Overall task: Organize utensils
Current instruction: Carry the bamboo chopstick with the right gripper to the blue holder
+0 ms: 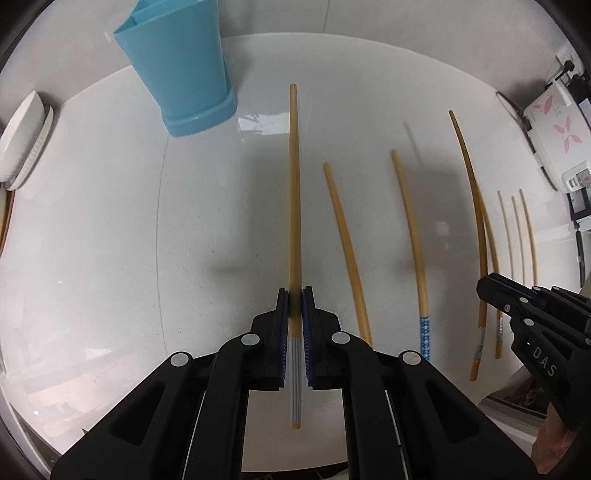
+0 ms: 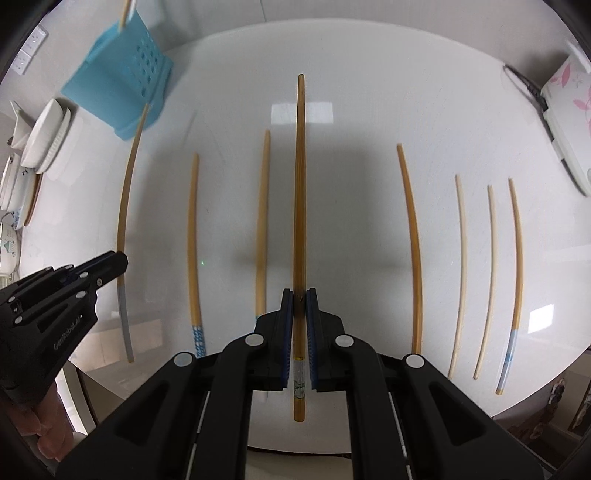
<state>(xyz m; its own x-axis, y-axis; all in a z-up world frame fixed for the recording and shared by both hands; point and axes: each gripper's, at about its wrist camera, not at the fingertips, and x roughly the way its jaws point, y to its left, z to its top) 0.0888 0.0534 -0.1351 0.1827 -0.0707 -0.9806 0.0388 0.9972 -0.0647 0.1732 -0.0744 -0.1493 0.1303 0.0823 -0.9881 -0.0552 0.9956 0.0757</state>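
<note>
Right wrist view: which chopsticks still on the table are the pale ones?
The two thin cream-white chopsticks, side by side right of the right gripper. No coloured handle band; every other chopstick is darker amber.

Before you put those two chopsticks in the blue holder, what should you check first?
1. Left gripper shut on its grey-banded chopstick: ok.
2. Right gripper shut on its chopstick with the printed band: ok.
3. Both held chopsticks off the white table: ok, each throws a shadow apart from itself.
4. Blue holder standing upright: ok.
5. Room inside the holder: cannot tell; its opening is out of view, though one chopstick already sticks out.
6. Six chopsticks lying on the table, such as the blue-patterned one, clear of both grippers: ok.
</note>
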